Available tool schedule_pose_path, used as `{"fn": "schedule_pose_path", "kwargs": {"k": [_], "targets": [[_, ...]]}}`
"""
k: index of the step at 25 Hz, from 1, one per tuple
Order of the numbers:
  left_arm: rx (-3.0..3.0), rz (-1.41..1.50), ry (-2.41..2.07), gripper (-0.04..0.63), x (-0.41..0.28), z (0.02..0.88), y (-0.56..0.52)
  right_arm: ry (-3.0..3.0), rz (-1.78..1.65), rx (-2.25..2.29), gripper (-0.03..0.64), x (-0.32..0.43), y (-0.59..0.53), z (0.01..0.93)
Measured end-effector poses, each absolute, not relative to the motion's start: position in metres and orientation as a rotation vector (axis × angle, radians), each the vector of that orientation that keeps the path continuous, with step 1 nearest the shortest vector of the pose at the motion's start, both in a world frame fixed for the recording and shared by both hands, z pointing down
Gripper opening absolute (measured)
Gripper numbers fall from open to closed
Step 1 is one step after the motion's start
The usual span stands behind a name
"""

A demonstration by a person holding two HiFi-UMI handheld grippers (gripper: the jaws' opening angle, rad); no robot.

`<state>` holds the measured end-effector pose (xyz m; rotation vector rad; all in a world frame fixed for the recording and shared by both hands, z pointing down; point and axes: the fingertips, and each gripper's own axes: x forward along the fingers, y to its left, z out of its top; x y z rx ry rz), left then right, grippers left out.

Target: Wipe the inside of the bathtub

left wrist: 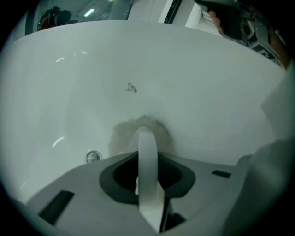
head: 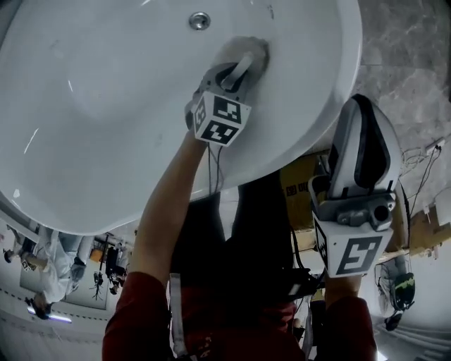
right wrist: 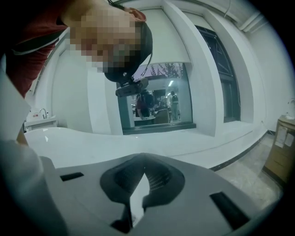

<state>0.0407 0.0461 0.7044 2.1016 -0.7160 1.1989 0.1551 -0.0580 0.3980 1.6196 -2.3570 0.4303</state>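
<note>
The white bathtub fills the upper left of the head view, with its round metal drain near the top. My left gripper reaches into the tub and is shut on a pale fluffy wiping pad, which is pressed against the tub's inner wall just below the drain. In the left gripper view the pad spreads behind the left gripper, with the drain to its left. My right gripper is held outside the tub rim, shut and holding nothing. In its own view the right gripper points at the room.
A small dark speck marks the tub wall above the pad. Marbled grey floor lies right of the tub. Cardboard boxes and cables sit near my right gripper. A window shows in the right gripper view.
</note>
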Motion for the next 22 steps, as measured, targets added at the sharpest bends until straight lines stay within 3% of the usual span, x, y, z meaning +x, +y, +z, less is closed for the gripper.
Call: {"fn": "schedule_pose_path", "kwargs": {"k": [13,22], "targets": [[1.917,1.307,-0.823,0.091,-0.011,0.818,0.033,-2.432,0.383,1.584,0.012,0.145,-0.08,0.394],[1.881,1.422,-0.834,0.091,-0.02,0.84,0.021,-2.472,0.347,1.555,0.012,0.134,-0.089,0.391]]}}
